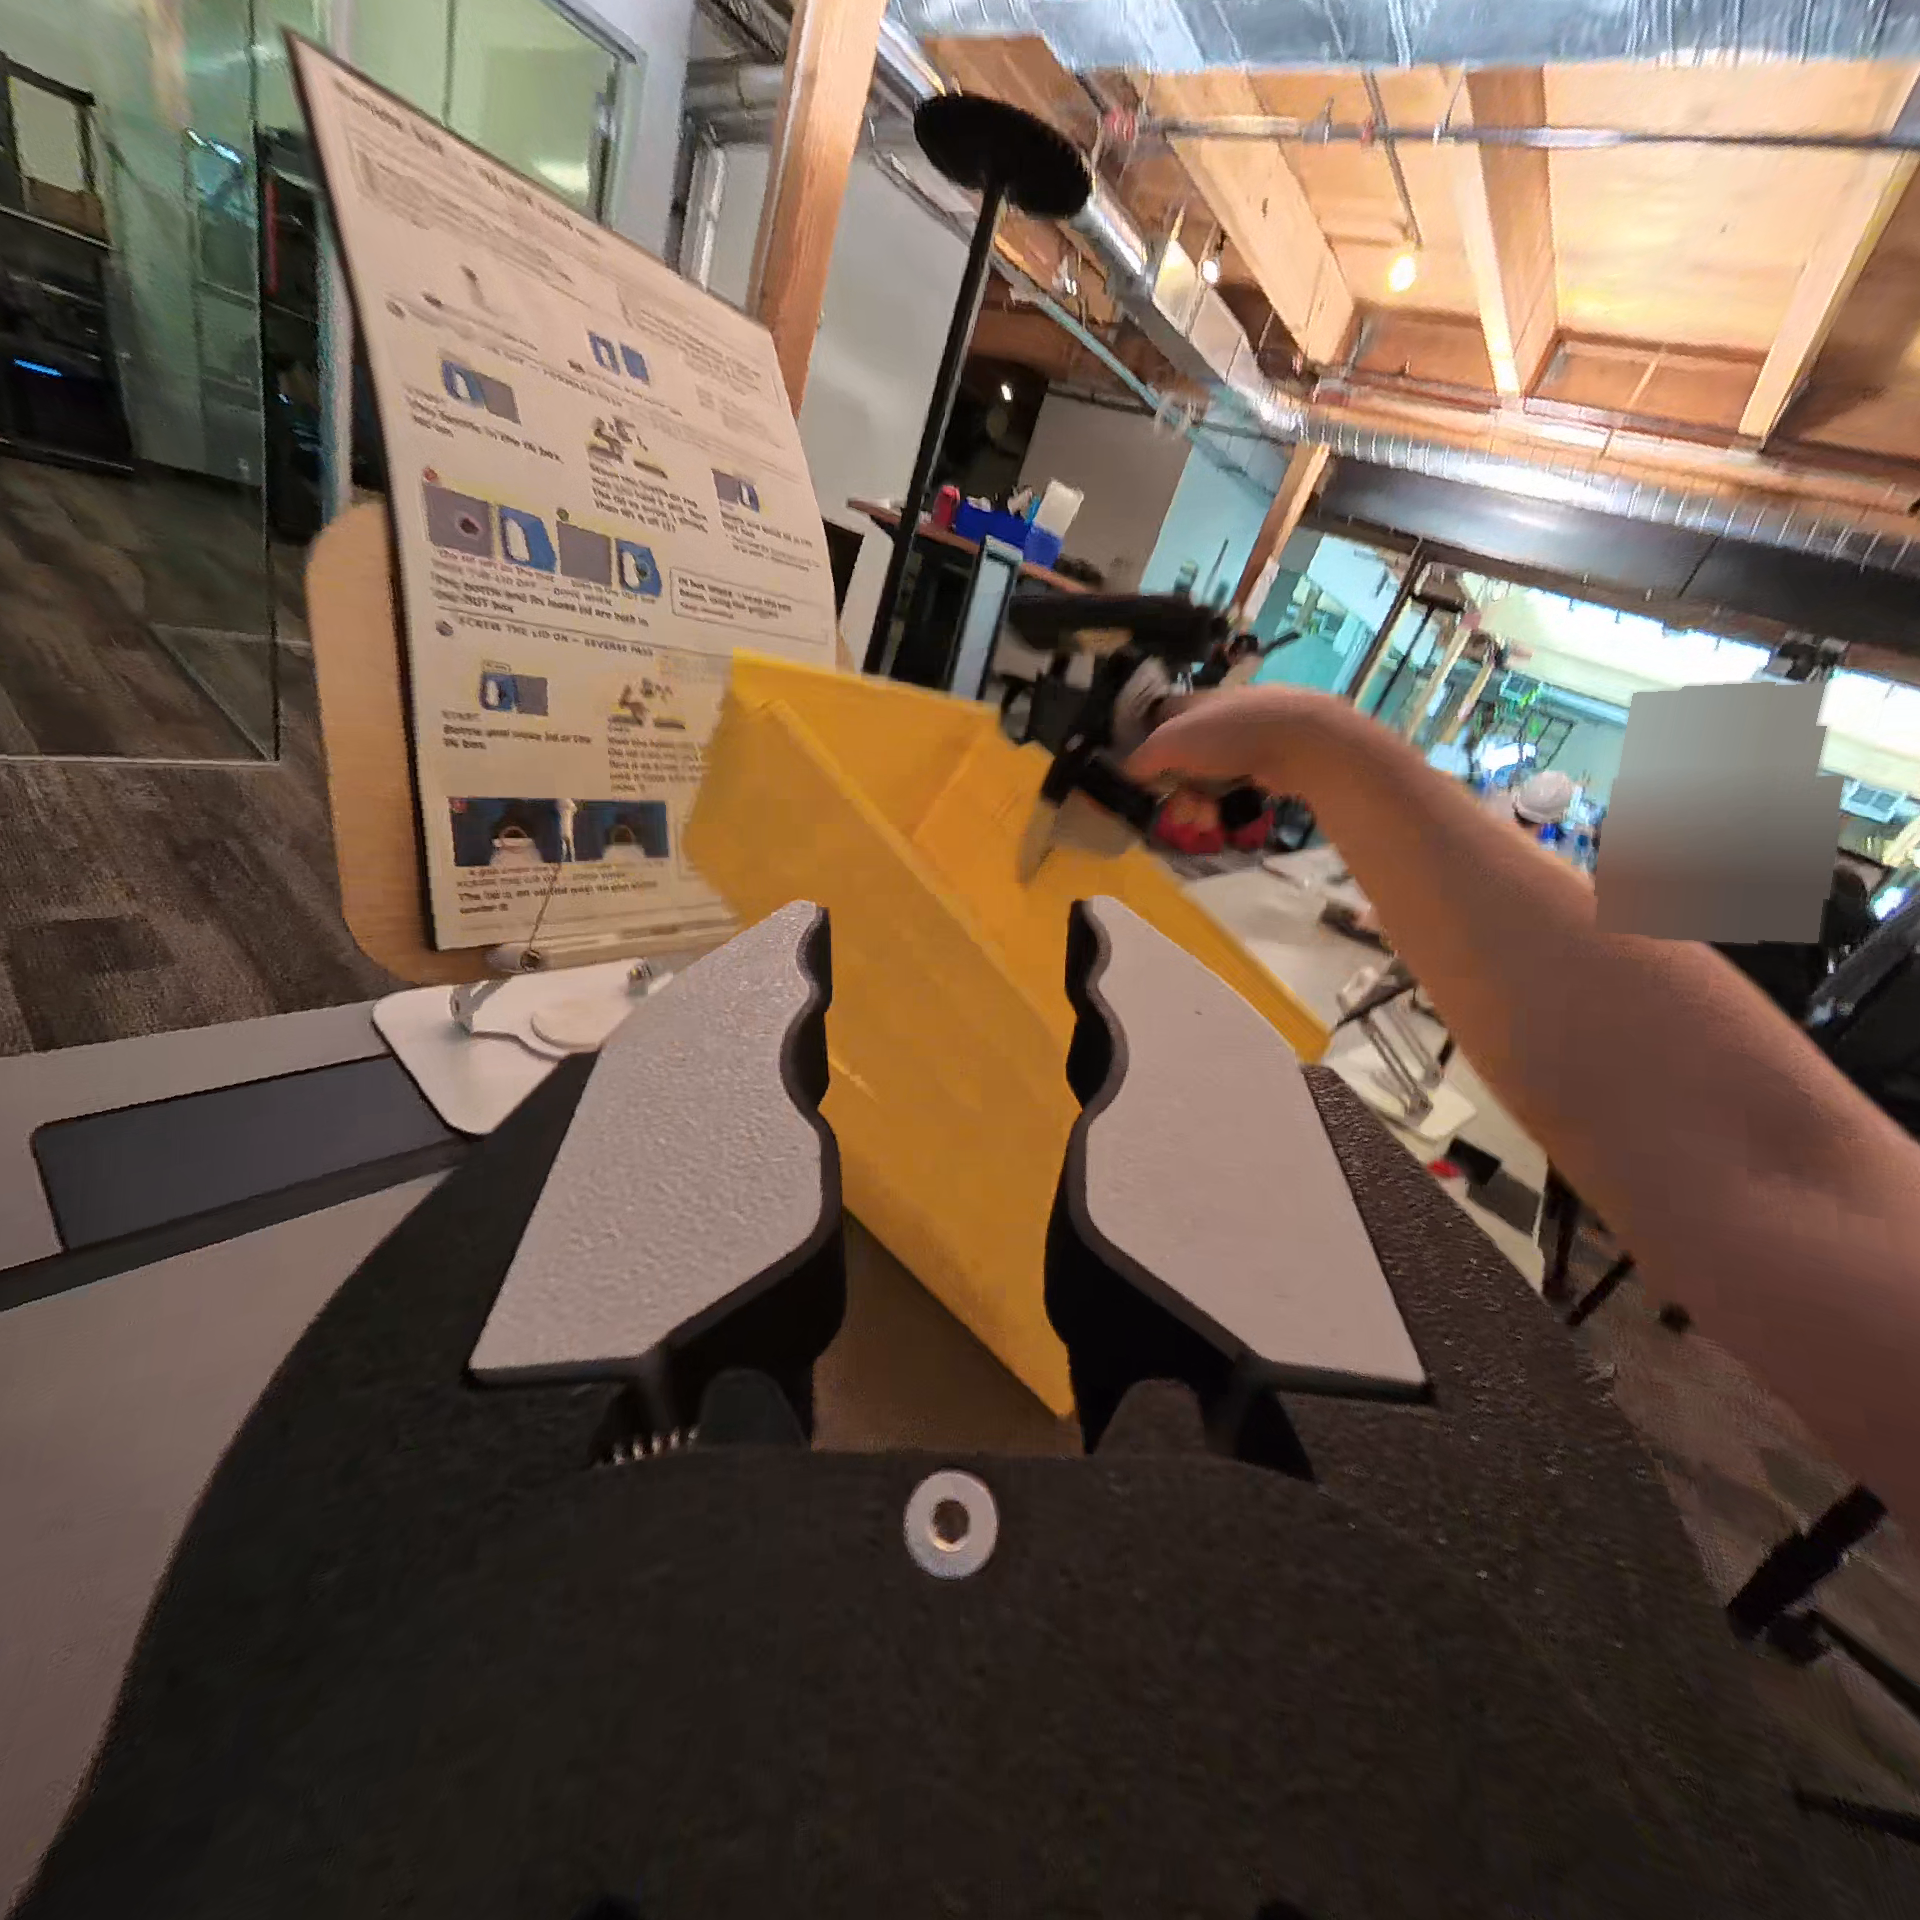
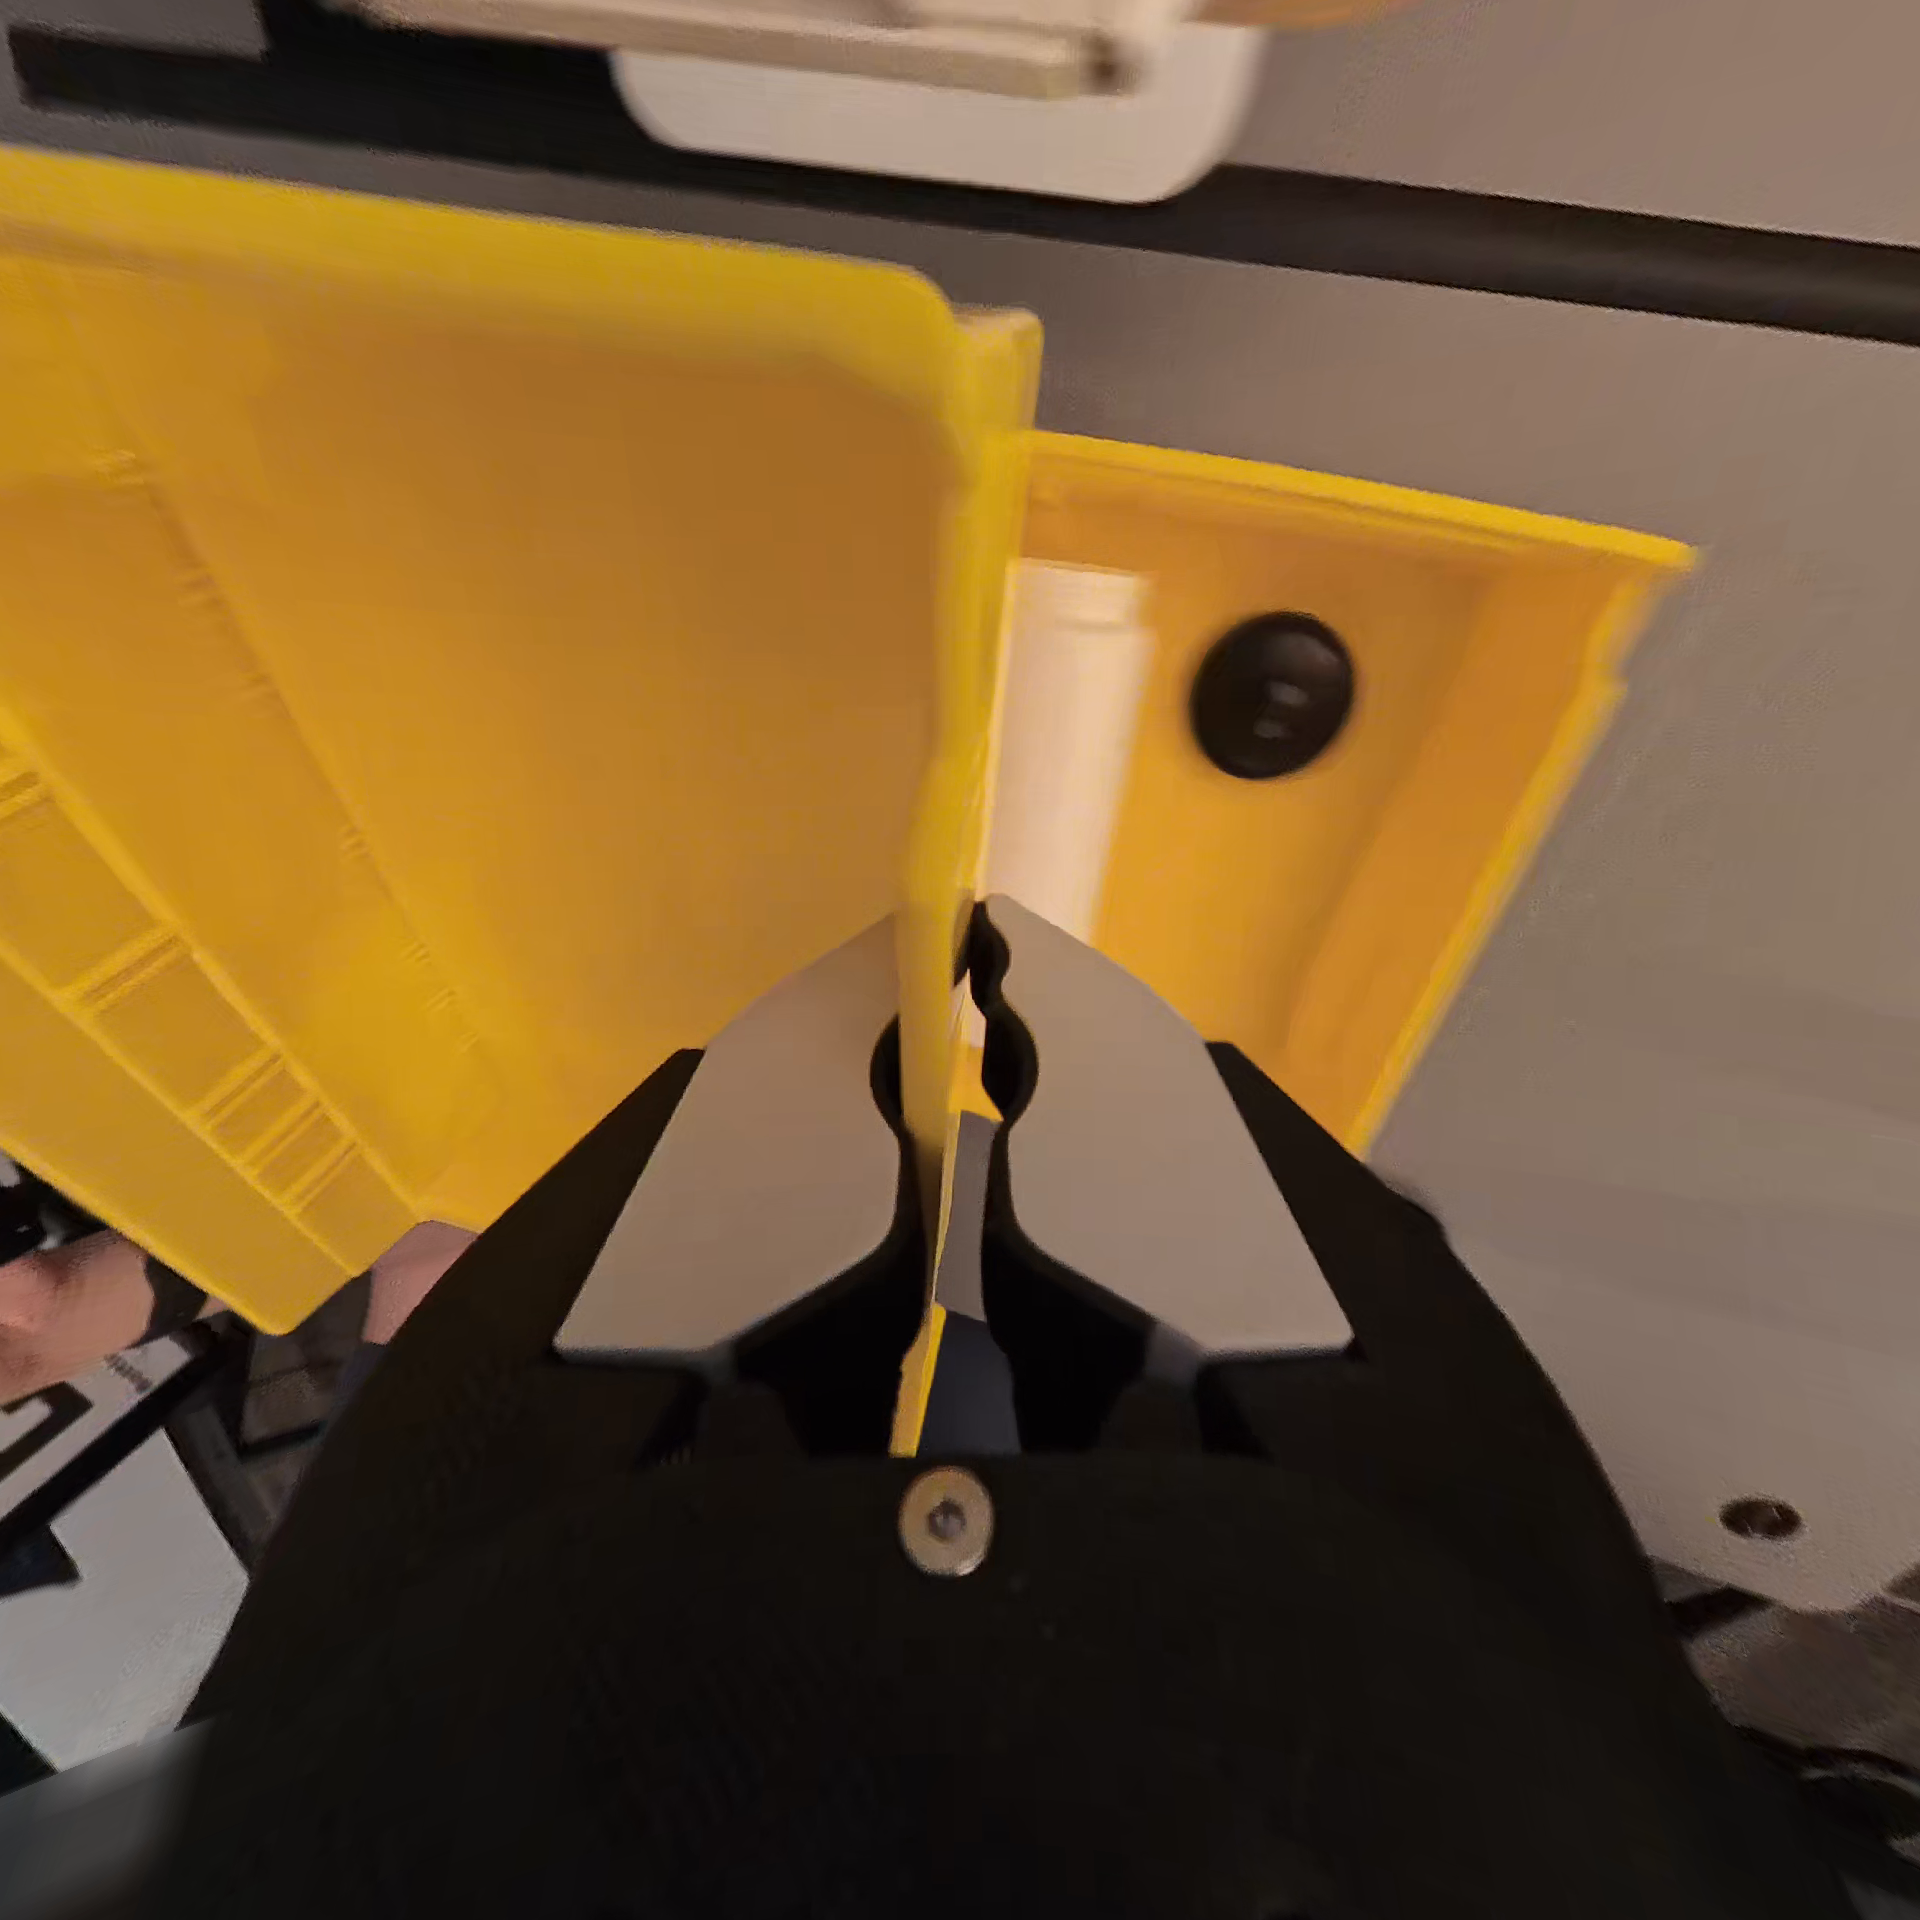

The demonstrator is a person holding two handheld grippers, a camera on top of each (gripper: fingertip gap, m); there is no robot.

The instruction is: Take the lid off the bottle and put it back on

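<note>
Right hand-held gripper [image 2: 940,935]: we see its two fingers pinched on a thin wall of the yellow bin [image 2: 499,665], one finger on each side of it.
Right forearm [image 1: 1558,997]: in the left wrist view we see it reach in bare from the right, the hand wrapped round the gripper's handle, fingers pointing down onto the bin's upper edge.
Yellow bin pose: we see it tilted, raised at the gripped side, above the grey table [image 2: 1558,343].
Left hand-held gripper [image 1: 951,935]: we see its fingers spread wide apart, nothing between them; the bin's outer wall shows through the gap beyond them.
Bottle [image 2: 1075,727]: we make out a white bottle lying in the narrow compartment right of the gripped wall, its neck toward the far end, half hidden by that wall.
Lid [image 2: 1273,694]: a round black lid lies in the same compartment, just beside the bottle and apart from it.
Writing: an instruction sheet [image 1: 582,540] with small pictures stands propped behind the bin; we leave its words out.
White tray [image 1: 488,1039]: it sits on the table below the sheet.
</note>
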